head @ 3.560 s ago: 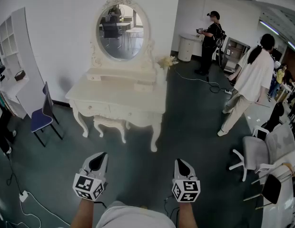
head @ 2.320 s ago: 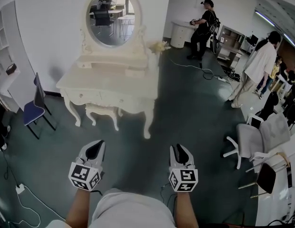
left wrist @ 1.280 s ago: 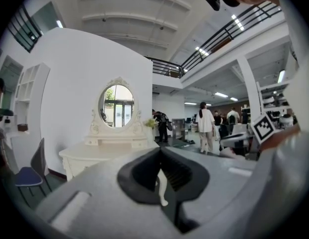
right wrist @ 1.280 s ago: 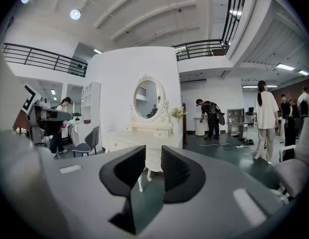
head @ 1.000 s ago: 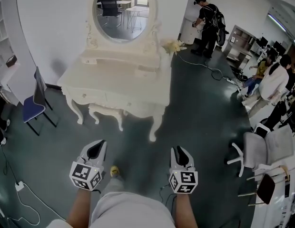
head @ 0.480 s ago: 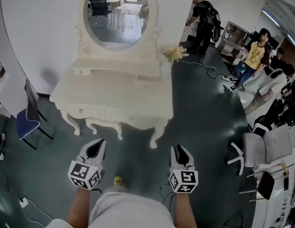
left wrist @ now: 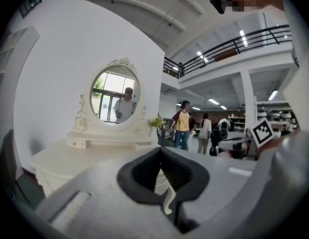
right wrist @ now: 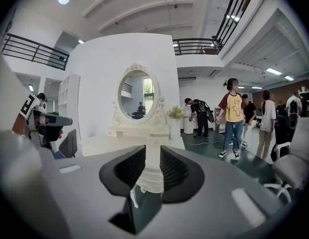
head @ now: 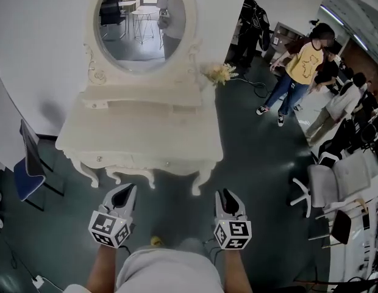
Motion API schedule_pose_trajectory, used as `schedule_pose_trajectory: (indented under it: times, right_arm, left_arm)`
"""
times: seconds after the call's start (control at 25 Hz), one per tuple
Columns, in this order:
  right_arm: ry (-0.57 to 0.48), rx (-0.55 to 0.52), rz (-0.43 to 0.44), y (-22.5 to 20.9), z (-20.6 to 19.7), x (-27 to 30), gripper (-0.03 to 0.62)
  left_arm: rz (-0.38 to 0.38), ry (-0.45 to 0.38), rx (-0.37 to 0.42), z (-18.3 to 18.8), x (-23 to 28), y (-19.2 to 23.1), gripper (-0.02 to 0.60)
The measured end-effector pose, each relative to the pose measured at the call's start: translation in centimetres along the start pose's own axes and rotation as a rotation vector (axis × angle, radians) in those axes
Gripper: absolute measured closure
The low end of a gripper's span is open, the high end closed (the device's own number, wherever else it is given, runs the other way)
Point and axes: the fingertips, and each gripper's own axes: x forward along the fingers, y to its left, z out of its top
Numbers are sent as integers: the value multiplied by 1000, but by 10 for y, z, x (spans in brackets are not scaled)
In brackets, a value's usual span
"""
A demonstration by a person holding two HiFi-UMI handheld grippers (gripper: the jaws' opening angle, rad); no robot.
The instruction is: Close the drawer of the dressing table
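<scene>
The cream dressing table [head: 140, 133] with its oval mirror [head: 140, 23] stands just ahead of me. Two front drawers show small knobs [head: 167, 163]; from above I cannot tell whether either is pulled out. A small drawer box [head: 94, 104] sits on the shelf under the mirror. My left gripper [head: 129, 188] hovers short of the table's front edge, fingertips touching, holding nothing. My right gripper [head: 223, 193] hangs level with it near the right front leg, jaws slightly parted and empty. The table also fills the left gripper view [left wrist: 70, 158] and the right gripper view [right wrist: 144, 133].
A blue chair [head: 27, 170] stands left of the table. Grey office chairs [head: 335, 182] are at the right. Several people [head: 299, 72] stand or walk on the dark floor behind the table's right side. Flowers [head: 219, 73] sit at the table's back right corner.
I have walked up to the dressing table, which is now directly in front of both grippers. People have moved in at the right. Both grippers keep the same pose.
</scene>
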Motion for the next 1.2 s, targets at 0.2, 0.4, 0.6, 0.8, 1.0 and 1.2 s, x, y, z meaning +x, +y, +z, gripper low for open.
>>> schedule_pose_trajectory:
  times: [0.2,0.4,0.6,0.8,1.0,1.2]
  right_arm:
    - [10,6,-10,2,1,11,511]
    - [24,5,9,4,-2,31,511]
    - [34,8,38,3,-2,66,511]
    - [36,31,77,2,6,121,511]
    - [53,31,99,-7,15,184,511]
    - [79,34,124,-22,20,249,511]
  left_arm:
    - [-38,7,1,-4,12,4,583]
    - [-43,29,-18,-14,26,10,583]
    - [-24,31,-13,-10,45,29,583]
    - [-3,57,-3,-10,78,59,583]
    - [14,75,0,-2,124,91,583]
    - [25,98,-20,-2,179,120,583]
